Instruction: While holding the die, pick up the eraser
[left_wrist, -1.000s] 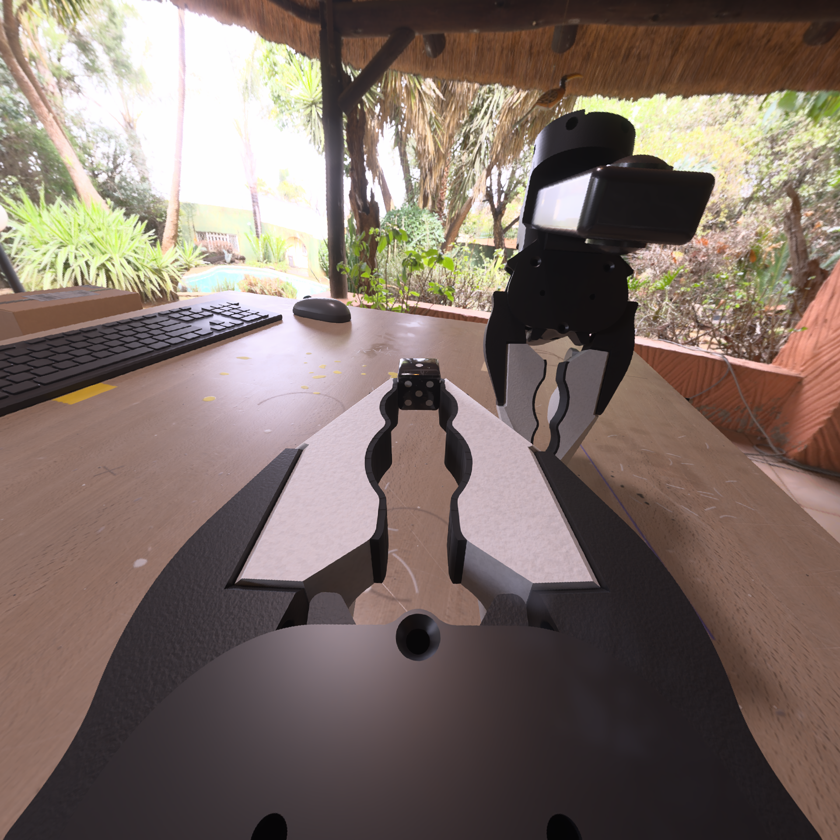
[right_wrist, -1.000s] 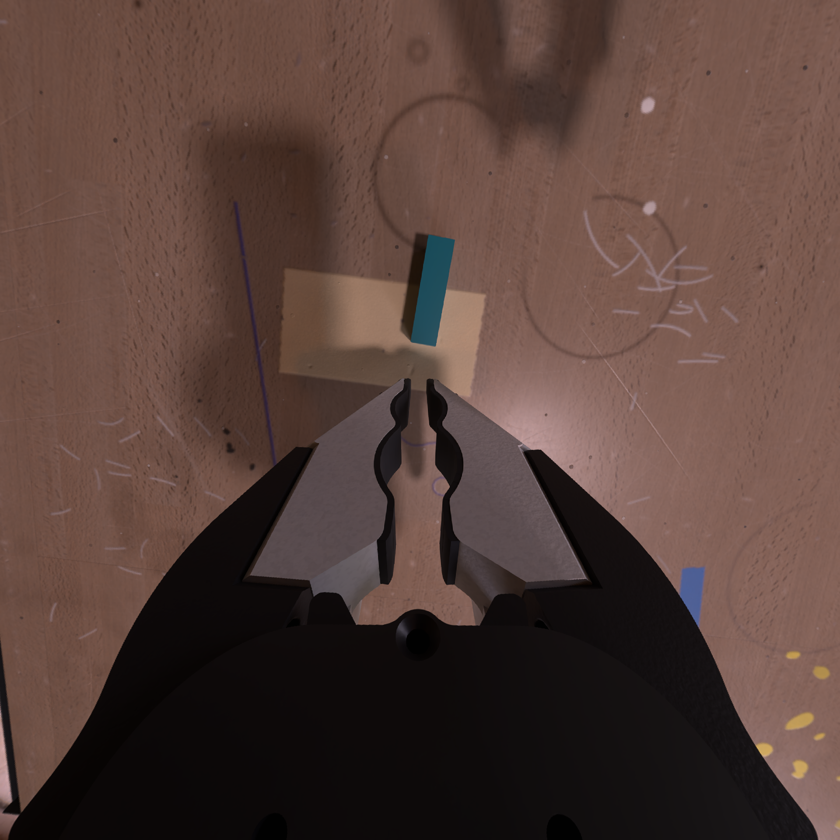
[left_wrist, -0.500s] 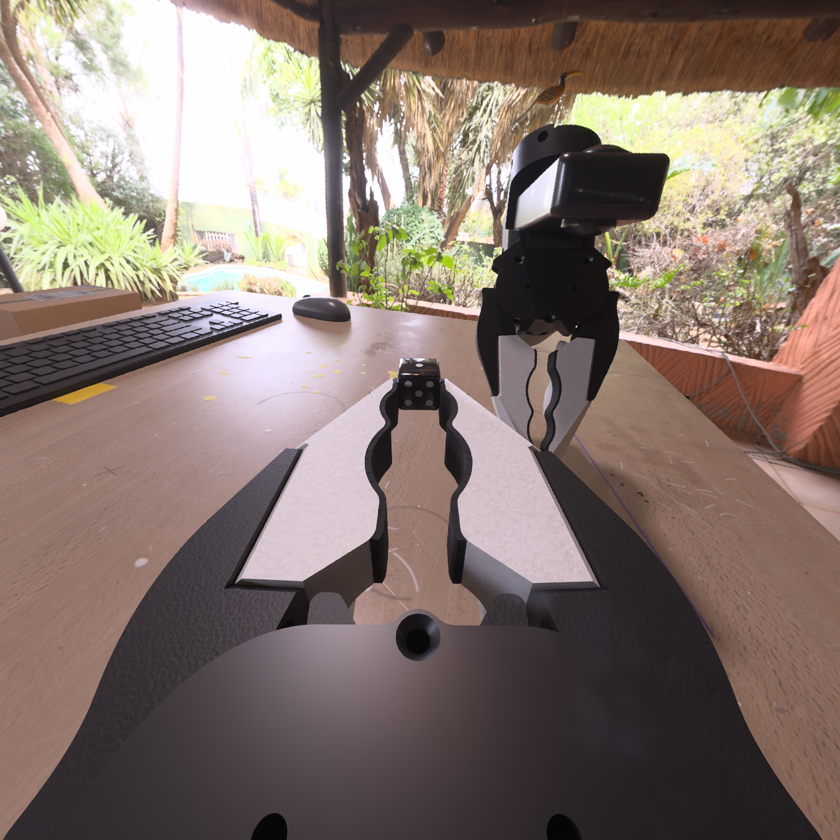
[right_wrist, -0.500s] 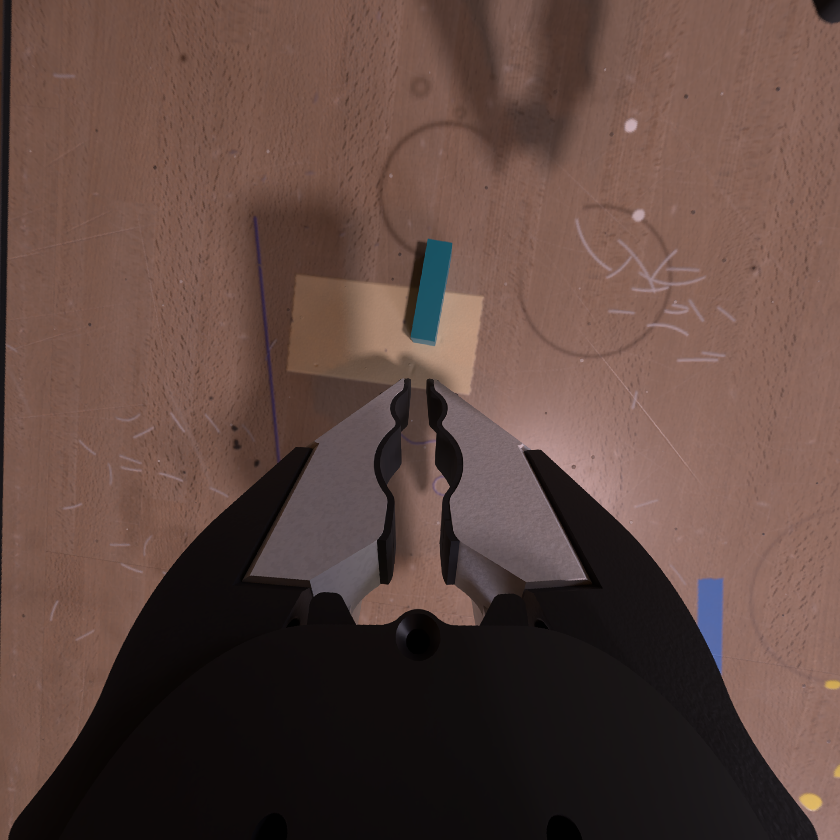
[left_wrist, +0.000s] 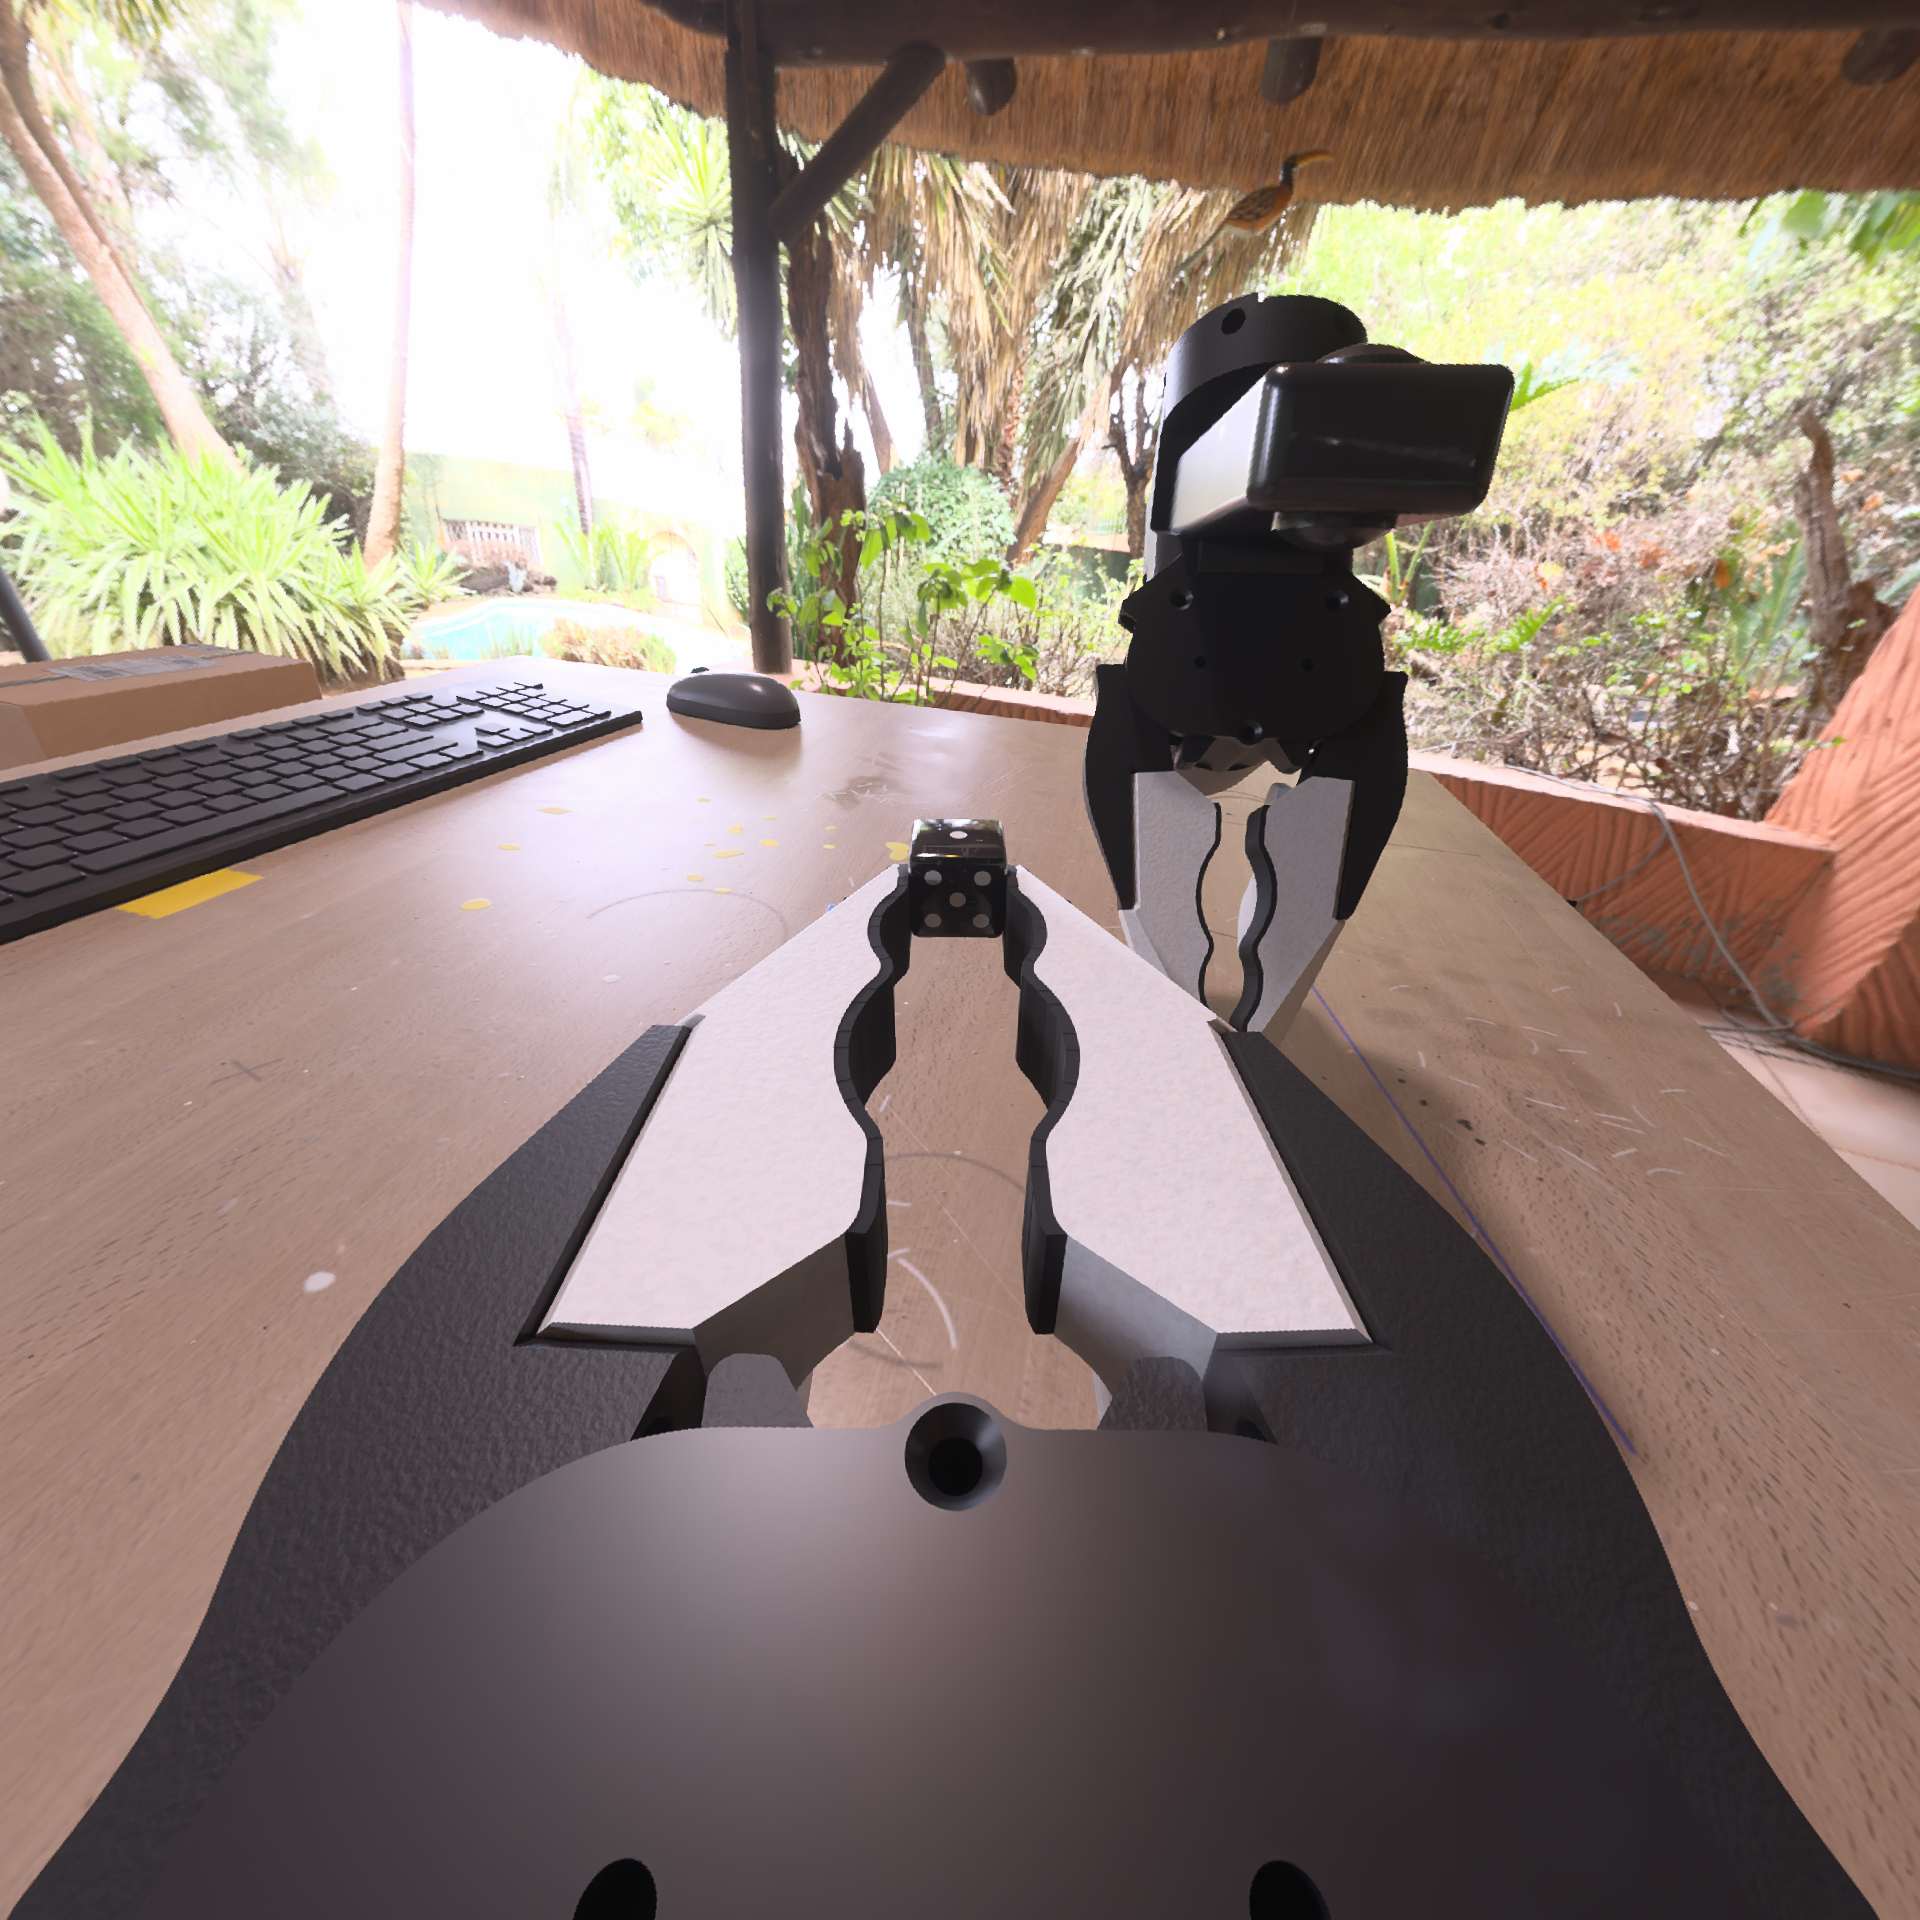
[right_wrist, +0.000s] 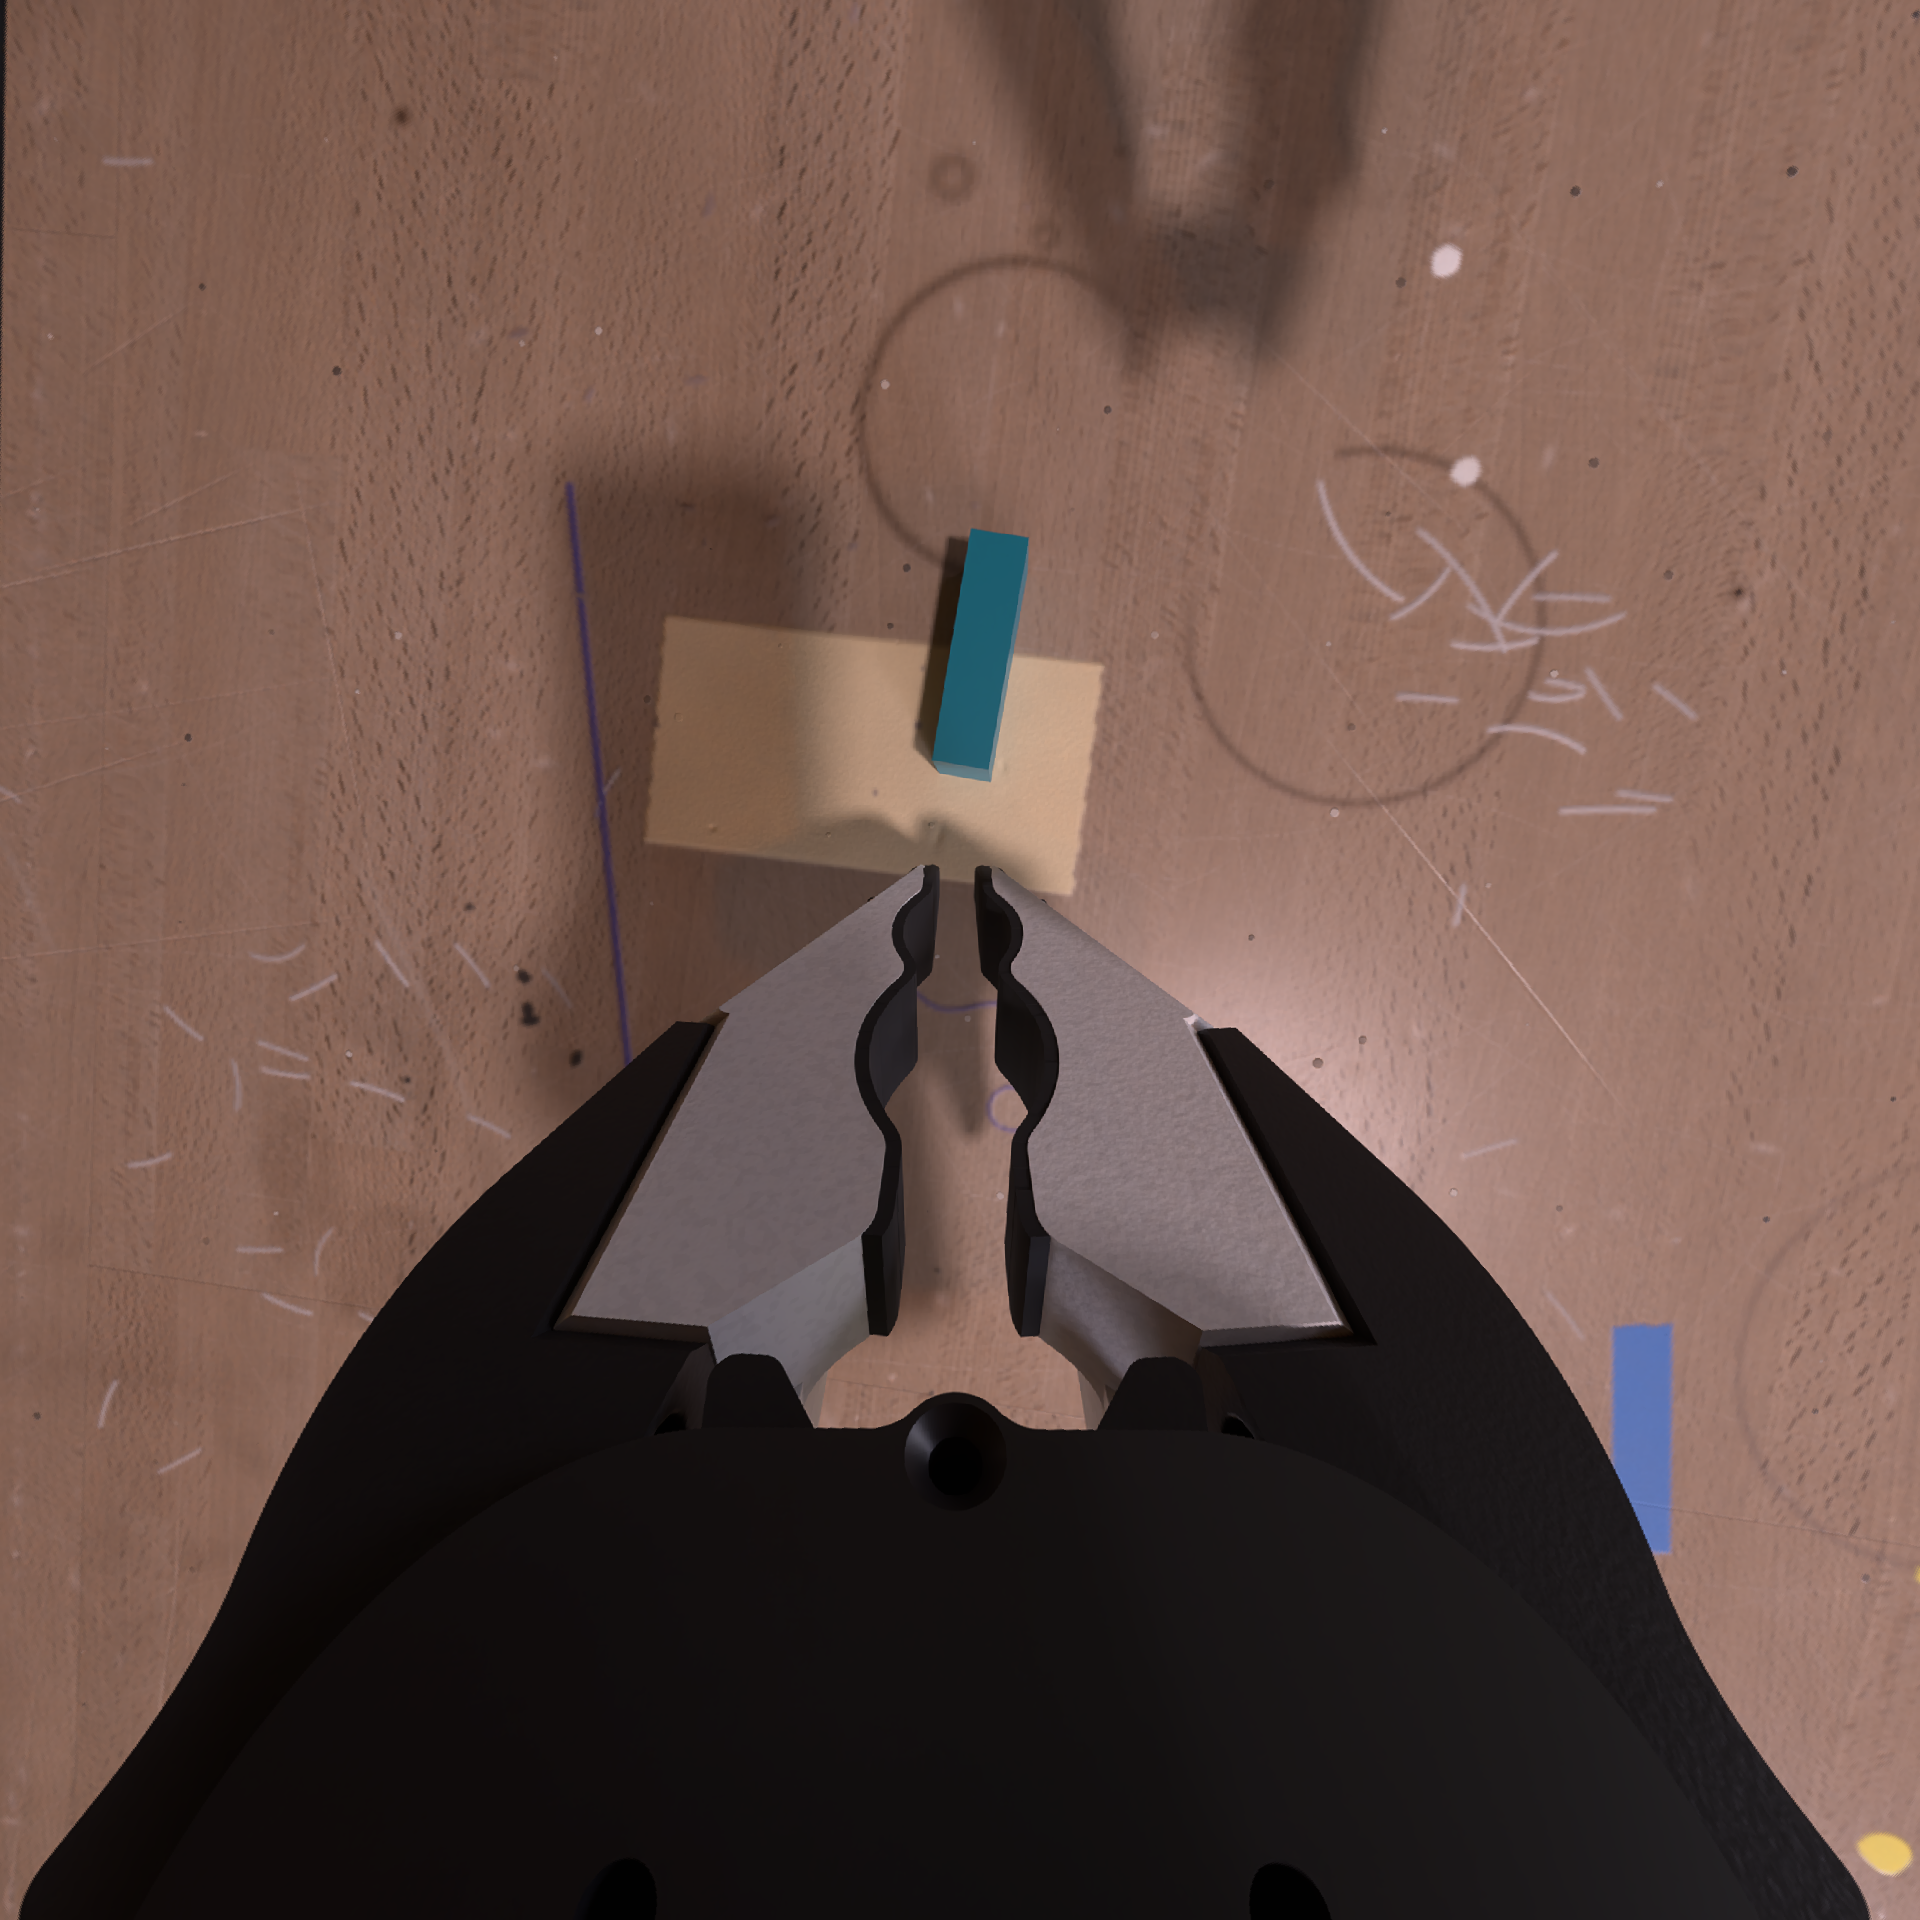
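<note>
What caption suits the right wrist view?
Right gripper, fingers nearly closed and empty, above a teal eraser lying partly on a tan patch.

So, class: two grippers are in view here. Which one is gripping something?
The left gripper: it is shut on the black die at its fingertips. The right gripper holds nothing, its tips nearly closed above the teal eraser.

Scuffed wooden desk (left_wrist: 312, 1039) under thatched roof (left_wrist: 1143, 94), sunlit garden (left_wrist: 187, 540) beyond.

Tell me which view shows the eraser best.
The right wrist view: the teal eraser lies in plain sight, partly on a tan patch, ahead of the narrowly parted jaws. The left wrist view does not show it.
</note>
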